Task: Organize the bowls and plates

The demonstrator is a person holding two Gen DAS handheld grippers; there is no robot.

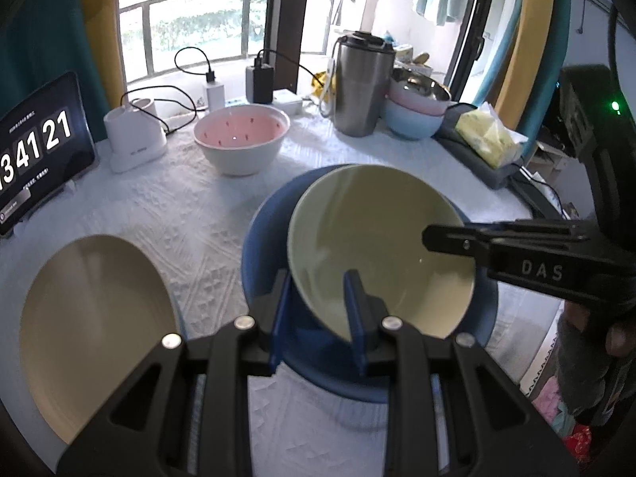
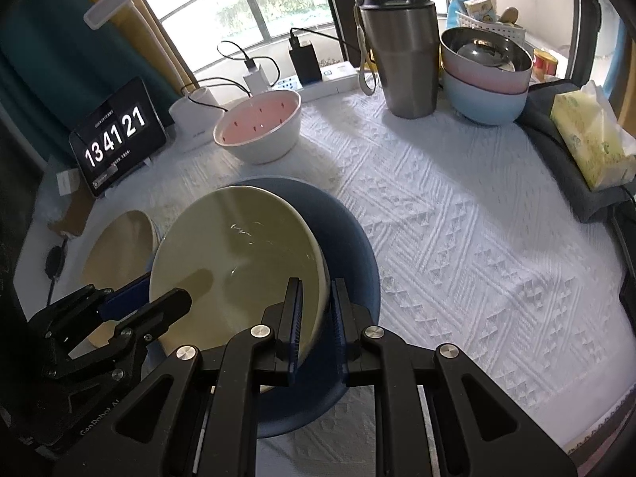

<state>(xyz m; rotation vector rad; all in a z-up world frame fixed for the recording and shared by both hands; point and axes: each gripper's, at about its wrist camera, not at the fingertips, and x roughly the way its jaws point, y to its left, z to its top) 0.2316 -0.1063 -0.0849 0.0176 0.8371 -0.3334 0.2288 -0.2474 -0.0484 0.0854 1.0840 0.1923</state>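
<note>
Both tongs clamp one tilted green plate (image 1: 373, 238) over one blue plate (image 1: 270, 238) on the counter (image 2: 457, 218): left tongs (image 1: 318, 318) grip its near rim, right tongs (image 2: 316, 318) its right rim. One tan plate (image 1: 95, 318) lies left; four bowls stand behind, one pink-lined bowl (image 1: 241, 137) and three stacked bowls (image 2: 487, 79).

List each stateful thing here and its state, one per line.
Left hand-held gripper: shut on the green bowl's rim.
Right hand-held gripper: shut on the opposite rim.
Green bowl: tilted, over the blue bowl.
Beige plate: flat on the table.
Tablet clock: on, 13:41:21.
Steel tumbler: lidded, upright.
</note>
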